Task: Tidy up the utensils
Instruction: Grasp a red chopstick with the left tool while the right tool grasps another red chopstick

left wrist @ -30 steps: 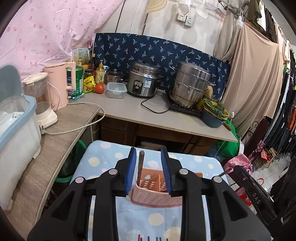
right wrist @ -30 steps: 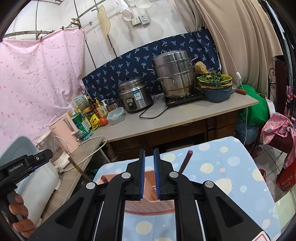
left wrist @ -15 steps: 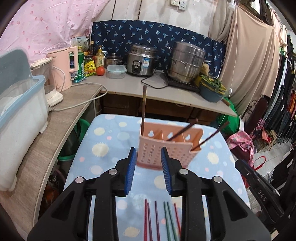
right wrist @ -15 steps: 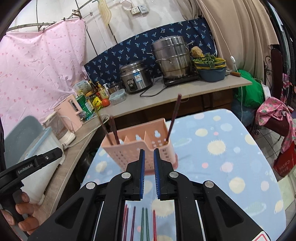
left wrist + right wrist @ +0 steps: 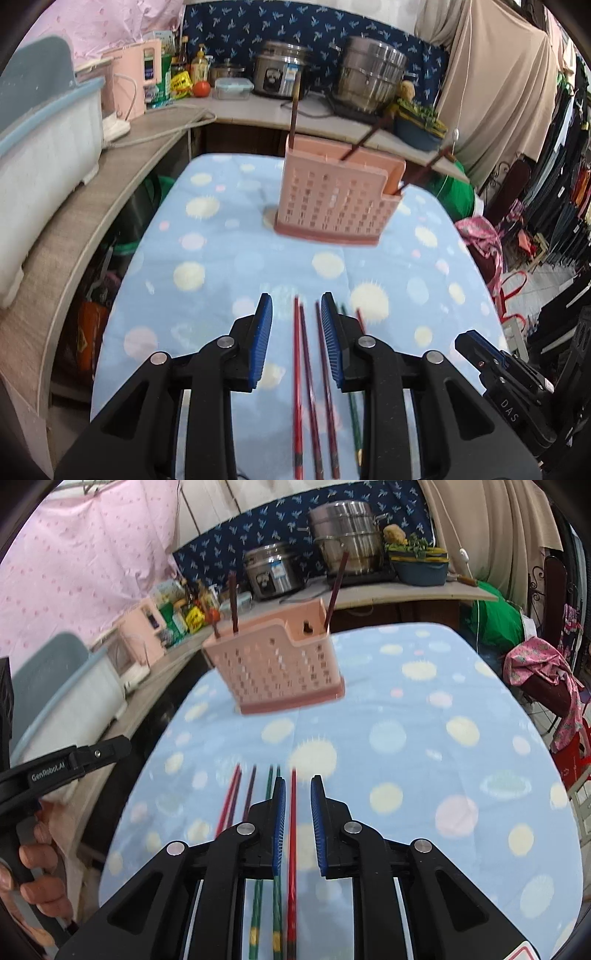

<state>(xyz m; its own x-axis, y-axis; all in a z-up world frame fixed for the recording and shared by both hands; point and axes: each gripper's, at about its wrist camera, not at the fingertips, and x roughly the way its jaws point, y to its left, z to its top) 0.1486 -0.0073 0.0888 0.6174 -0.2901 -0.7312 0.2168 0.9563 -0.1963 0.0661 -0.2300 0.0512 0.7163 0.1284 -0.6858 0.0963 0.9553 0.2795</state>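
Pink slotted utensil holder (image 5: 334, 192) stands upright on the blue polka-dot cloth (image 5: 221, 258), toward 12 o'clock from both grippers and well apart from them. Three dark chopsticks poke out of it: one upright chopstick (image 5: 293, 118) at its left end, two leaning off toward 2 o'clock (image 5: 364, 142).

Left gripper (image 5: 296, 343) hangs low over the near end of the cloth, jaws apart at a medium gap, nothing clamped. Three red chopsticks (image 5: 306, 369) lie flat on the cloth betw. its blue pads (image 5: 260, 343), running 6 to 12. Just past the right pad, at approx. 3 o'clock, a green chopstick (image 5: 352, 413) lies parallel.

Right gripper (image 5: 295, 823) has a narrower gap, also not closed on anything. One red chopstick (image 5: 292, 849) lies in the gap w/ daylight on both sides. A green pair (image 5: 266, 904) sits partly under its left finger, and more reddish sticks (image 5: 232, 797) lie at approx. 10 o'clock. Can't tell if the pads touch the cloth.

Person's hand (image 5: 37, 878) grips the left tool's handle at 8 o'clock in the right-wrist view. Rice cooker (image 5: 279, 75) and steel steamer pot (image 5: 371, 74) sit on the counter behind, at 12.
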